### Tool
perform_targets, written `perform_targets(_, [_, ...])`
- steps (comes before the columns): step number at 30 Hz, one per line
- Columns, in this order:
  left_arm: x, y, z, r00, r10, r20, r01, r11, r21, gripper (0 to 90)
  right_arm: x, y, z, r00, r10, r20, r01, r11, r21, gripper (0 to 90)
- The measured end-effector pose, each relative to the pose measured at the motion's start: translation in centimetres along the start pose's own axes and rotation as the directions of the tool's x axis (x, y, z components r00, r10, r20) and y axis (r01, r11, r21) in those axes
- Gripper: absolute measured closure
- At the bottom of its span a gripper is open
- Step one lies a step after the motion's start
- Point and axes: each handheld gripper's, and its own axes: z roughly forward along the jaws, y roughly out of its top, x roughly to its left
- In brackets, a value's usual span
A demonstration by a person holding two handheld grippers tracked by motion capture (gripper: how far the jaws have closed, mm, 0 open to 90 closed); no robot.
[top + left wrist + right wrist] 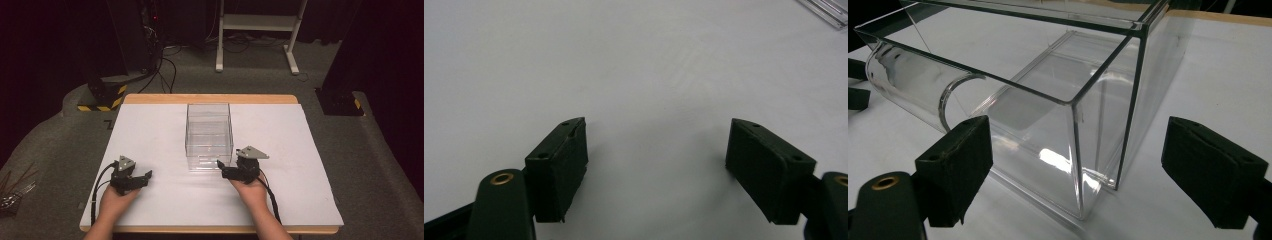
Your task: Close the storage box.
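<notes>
Hands at the near edge of the desk (150,130): I hold my left gripper (142,179) toward the near left corner, its fingers (559,165) spread wide over bare white surface with nothing between them. My right gripper (223,168) sits just right of centre, its fingers (955,167) equally wide apart and empty, pointed at the near right corner of the clear plastic box (209,132). That box stands upright and open-topped at the middle of the desk, its long sides running toward the far edge. From the right gripper view, the box (1068,95) corner lies between the fingers but untouched; a curved clear piece shows at its near face.
</notes>
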Motion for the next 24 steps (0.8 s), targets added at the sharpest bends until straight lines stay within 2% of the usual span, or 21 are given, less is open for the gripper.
perform_targets(24, [0.0, 0.0, 0.0, 1.0000, 0.000, 0.001, 0.000, 1.0000, 0.002, 24.9, -0.8, 1.0, 1.5, 0.9993, 0.016, 0.032, -0.016, 0.9999, -0.001, 13.1])
